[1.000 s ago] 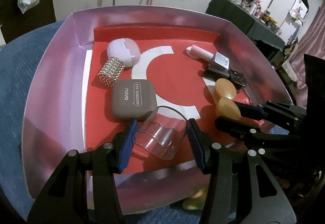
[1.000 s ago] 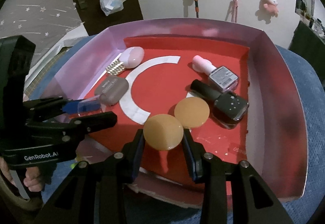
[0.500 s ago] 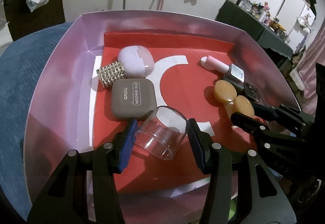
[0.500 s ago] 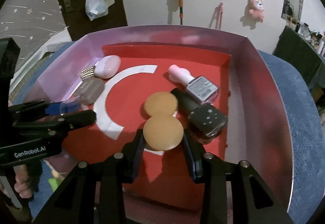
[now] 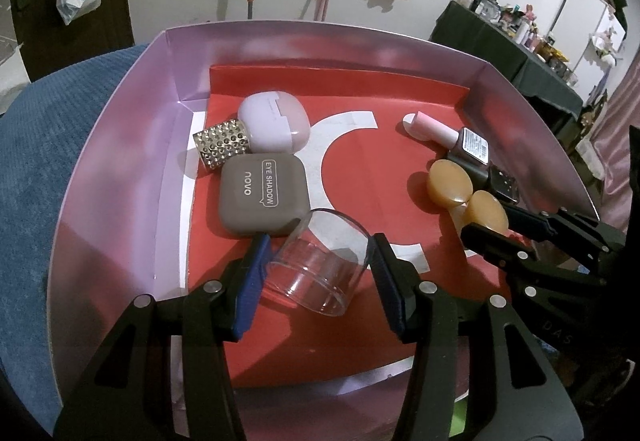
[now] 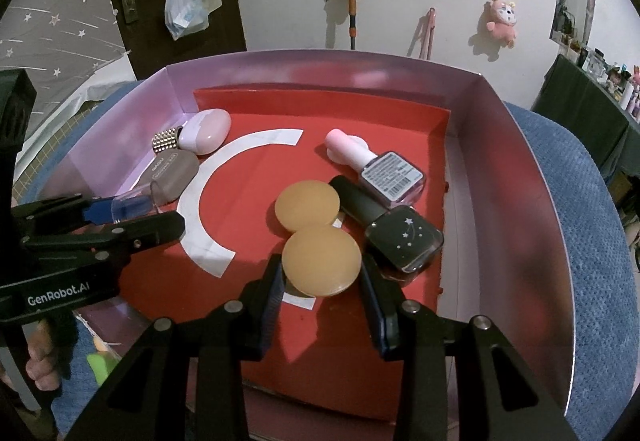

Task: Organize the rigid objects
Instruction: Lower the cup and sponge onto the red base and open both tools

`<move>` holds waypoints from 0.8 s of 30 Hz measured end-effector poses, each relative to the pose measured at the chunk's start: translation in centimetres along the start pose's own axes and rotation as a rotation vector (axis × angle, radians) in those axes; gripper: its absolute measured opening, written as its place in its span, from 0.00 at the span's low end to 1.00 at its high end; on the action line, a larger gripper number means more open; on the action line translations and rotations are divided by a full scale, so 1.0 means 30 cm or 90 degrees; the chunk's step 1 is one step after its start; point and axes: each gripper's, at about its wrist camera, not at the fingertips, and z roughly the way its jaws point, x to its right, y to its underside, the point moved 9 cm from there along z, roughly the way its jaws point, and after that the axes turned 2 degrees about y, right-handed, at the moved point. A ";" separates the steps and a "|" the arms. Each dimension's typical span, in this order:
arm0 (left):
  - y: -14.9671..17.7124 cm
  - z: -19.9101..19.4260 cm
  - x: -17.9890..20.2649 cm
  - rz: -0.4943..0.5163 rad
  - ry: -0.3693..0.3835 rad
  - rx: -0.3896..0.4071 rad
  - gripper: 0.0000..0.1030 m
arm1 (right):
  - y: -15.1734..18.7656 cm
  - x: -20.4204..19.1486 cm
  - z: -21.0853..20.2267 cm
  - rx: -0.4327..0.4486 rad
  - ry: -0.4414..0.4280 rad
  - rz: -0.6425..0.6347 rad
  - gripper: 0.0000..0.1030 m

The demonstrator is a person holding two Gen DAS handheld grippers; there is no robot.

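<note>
- Plainly, both grippers are loaded over the pink-walled box (image 5: 120, 145), which sits on blue fabric (whether a cushion or a seat I cannot tell).
- Left gripper (image 5: 316, 265) is clamped across the sides of a clear cup (image 5: 320, 265), tilted with its mouth toward the far wall, above the near-left part of the red floor and just beside the brown eye-shadow case (image 5: 264, 197).
- Right gripper (image 6: 322, 273) is drawn narrow on the edges of an amber disc (image 6: 322, 259), held over the near-right part of the floor, its rim touching or overlapping a second amber disc (image 6: 307, 204) that lies flat there.
- Handling, as I judge it: the cup looks thin-walled, light and slick, so a hard squeeze could crack it or let it squirt out; a grip low on the wall near the thicker base seems safer.
- The disc appears stiff and smooth with a rounded edge; pinched across its width it could pivot, so the pads want to stay centred on the rim.
- At the far-left corner lie a lilac case (image 5: 276, 125) and a studded gold cap (image 5: 222, 143), touching.
- Toward the right wall a pink-capped bottle (image 6: 380, 169) and a dark starred bottle (image 6: 396, 233) lie side by side; both look like glass (best not knocked).
</note>
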 end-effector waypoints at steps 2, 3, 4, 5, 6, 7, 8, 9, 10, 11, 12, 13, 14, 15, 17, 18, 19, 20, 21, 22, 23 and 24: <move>0.000 -0.002 -0.002 -0.001 -0.001 0.000 0.49 | 0.000 -0.003 -0.001 0.000 -0.001 0.001 0.39; 0.001 -0.002 -0.001 -0.001 -0.002 0.000 0.50 | -0.001 -0.005 -0.001 0.001 -0.001 0.002 0.39; 0.001 -0.001 -0.004 -0.002 -0.006 0.000 0.54 | -0.002 -0.005 -0.002 0.001 -0.002 0.002 0.39; 0.000 0.000 -0.008 -0.002 -0.007 0.001 0.56 | -0.002 -0.004 -0.002 0.001 -0.002 0.002 0.39; 0.000 -0.001 -0.011 -0.003 -0.008 0.002 0.56 | -0.001 -0.005 -0.002 0.001 -0.002 0.003 0.39; 0.000 -0.002 -0.011 -0.004 -0.006 0.003 0.56 | -0.003 -0.007 -0.002 0.001 -0.001 0.002 0.40; -0.001 -0.001 -0.012 -0.003 -0.006 0.003 0.56 | -0.004 -0.008 -0.002 0.001 -0.003 0.003 0.42; 0.000 0.000 -0.015 -0.002 -0.007 0.002 0.57 | -0.004 -0.011 -0.004 0.001 -0.007 0.004 0.45; 0.000 0.000 -0.015 -0.001 -0.007 0.002 0.58 | -0.002 -0.014 -0.006 0.001 -0.009 0.004 0.46; -0.001 -0.001 -0.015 0.000 -0.006 0.003 0.59 | -0.001 -0.015 -0.006 0.001 -0.009 0.004 0.47; -0.001 -0.003 -0.015 0.001 -0.006 0.004 0.60 | -0.002 -0.016 -0.008 0.002 -0.009 0.003 0.48; -0.003 -0.007 -0.014 0.003 -0.006 0.007 0.60 | -0.002 -0.017 -0.009 0.003 -0.009 0.003 0.48; -0.006 -0.013 -0.013 0.005 -0.008 0.013 0.60 | -0.002 -0.018 -0.012 0.004 -0.010 0.004 0.48; -0.008 -0.019 -0.011 0.008 -0.012 0.018 0.61 | -0.003 -0.020 -0.017 0.007 -0.011 0.005 0.50; -0.014 -0.035 -0.011 0.014 -0.024 0.033 0.69 | -0.003 -0.026 -0.026 0.012 -0.013 0.006 0.55; -0.016 -0.041 -0.008 0.015 -0.022 0.037 0.69 | -0.003 -0.028 -0.033 0.015 -0.013 0.005 0.57; -0.017 -0.048 -0.005 0.016 -0.018 0.041 0.69 | -0.003 -0.029 -0.039 0.018 -0.012 0.005 0.57; -0.018 -0.053 -0.001 0.018 -0.019 0.043 0.69 | -0.002 -0.030 -0.045 0.020 -0.013 0.005 0.57; -0.018 -0.059 -0.001 0.020 -0.024 0.047 0.69 | -0.001 -0.031 -0.052 0.022 -0.014 0.006 0.58; -0.017 -0.063 0.000 0.022 -0.028 0.049 0.69 | 0.001 -0.029 -0.058 0.024 -0.015 0.008 0.58; -0.016 -0.067 0.001 0.024 -0.030 0.051 0.69 | 0.002 -0.030 -0.063 0.026 -0.016 0.009 0.59; -0.015 -0.072 0.006 0.025 -0.029 0.051 0.69 | 0.003 -0.031 -0.071 0.028 -0.018 0.011 0.61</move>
